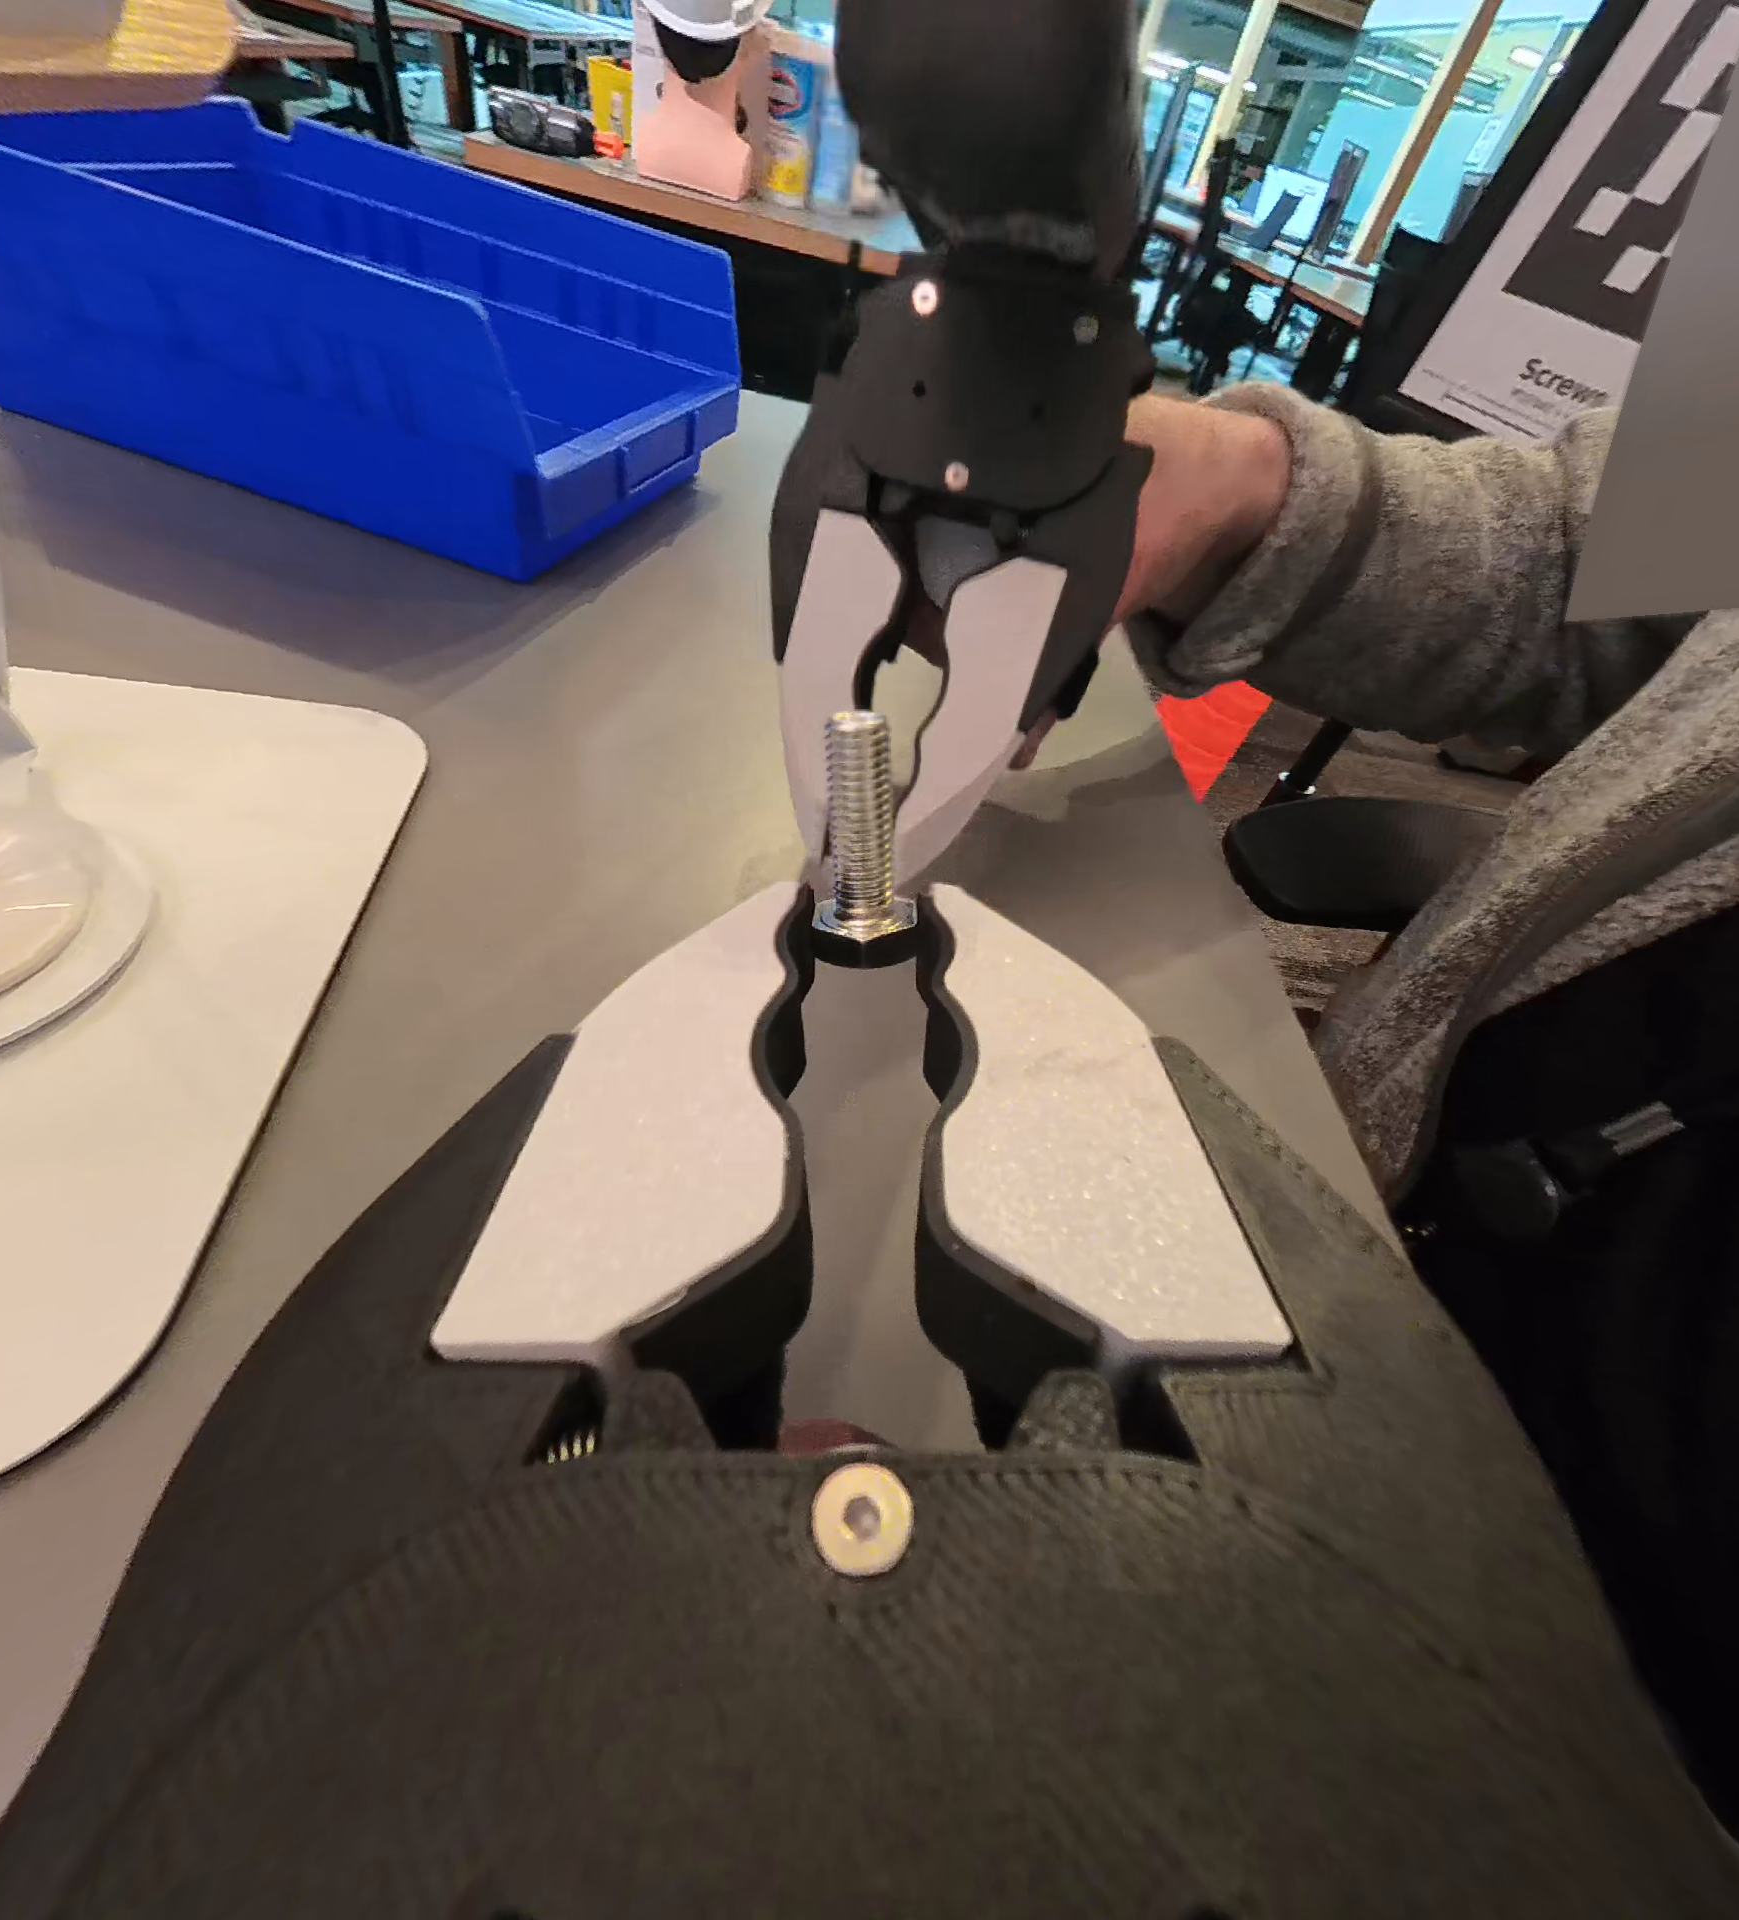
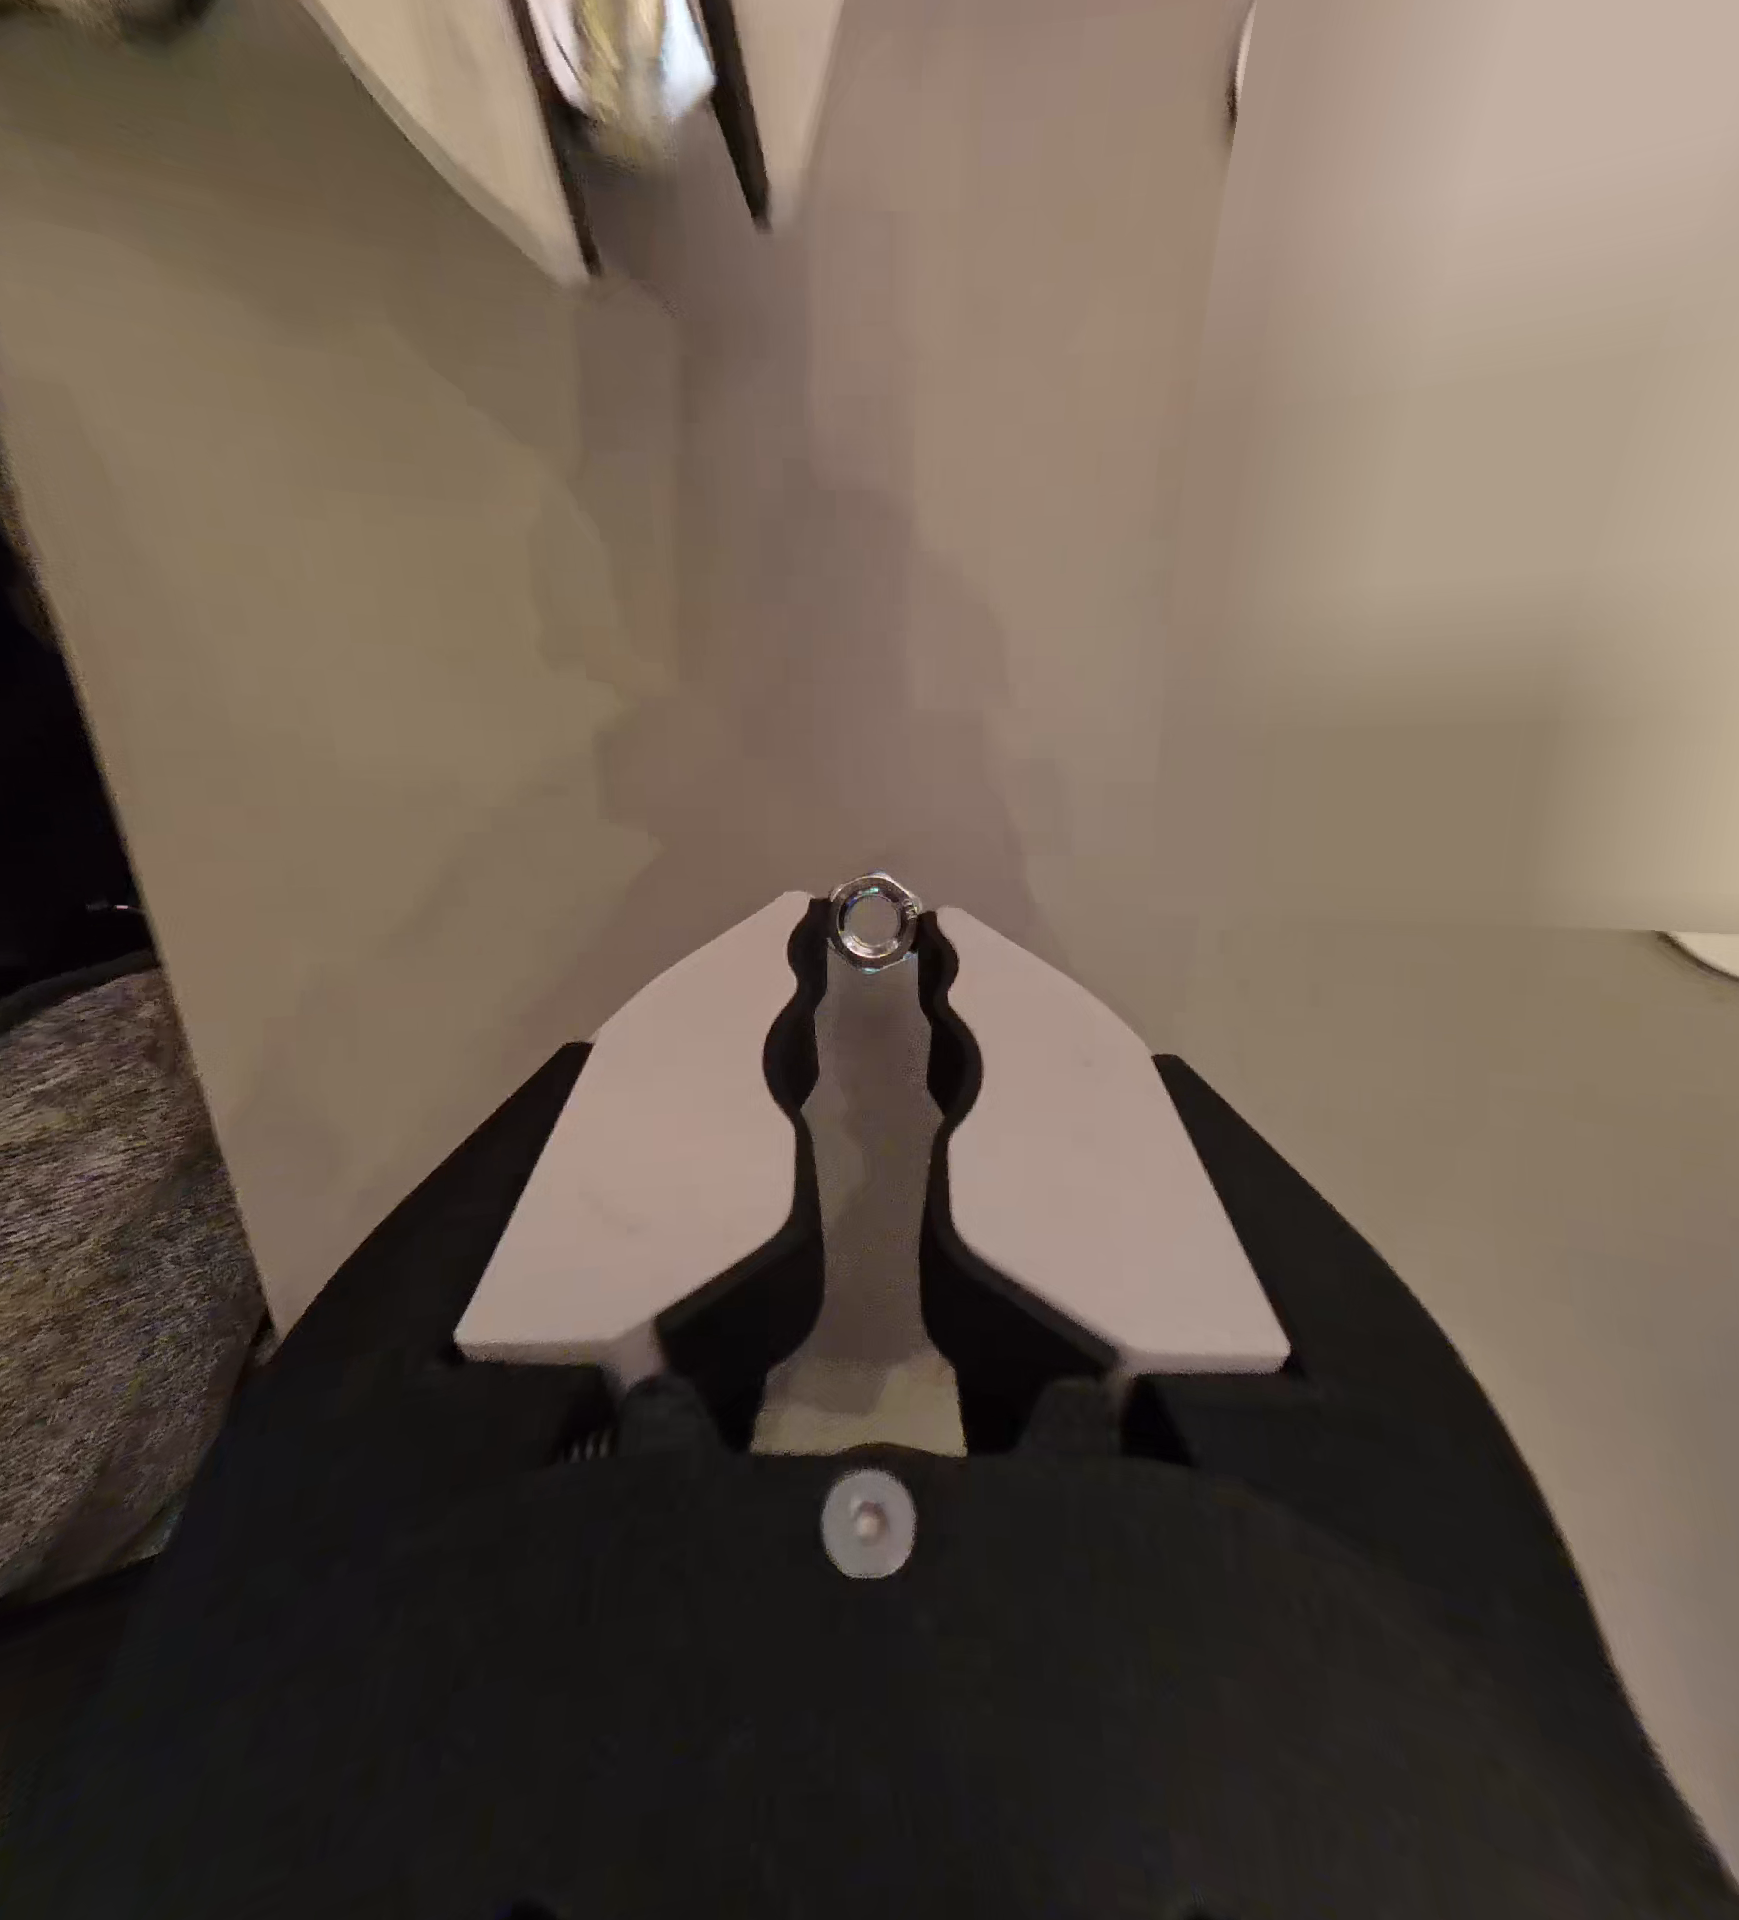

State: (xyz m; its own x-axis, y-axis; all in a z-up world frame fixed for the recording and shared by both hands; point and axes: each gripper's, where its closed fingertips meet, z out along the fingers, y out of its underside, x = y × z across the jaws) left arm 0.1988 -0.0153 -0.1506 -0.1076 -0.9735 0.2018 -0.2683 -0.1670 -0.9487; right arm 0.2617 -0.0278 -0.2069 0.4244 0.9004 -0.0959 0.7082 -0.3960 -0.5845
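left wrist view: left gripper (image 1: 860,920) clamps hex bolt (image 1: 859,821) by its head, thread upright, over grey table (image 1: 553,748) | right wrist view: right gripper (image 2: 870,925) pinches hex nut (image 2: 872,923) at fingertips | risk: shallow tip grip, nut could slip or cross-thread if tilted

Bolt (image 1: 859,821): bright threaded metal, glossy. Nut (image 2: 872,923): shiny metal too. Left hand-held gripper (image 1: 863,935): matt black layered plastic, pale grainy finger faces. Bin (image 1: 345,332): glossy blue plastic. Bench (image 1: 553,665): smooth matt grey. Sleeve (image 1: 1416,561): fuzzy grey knit.
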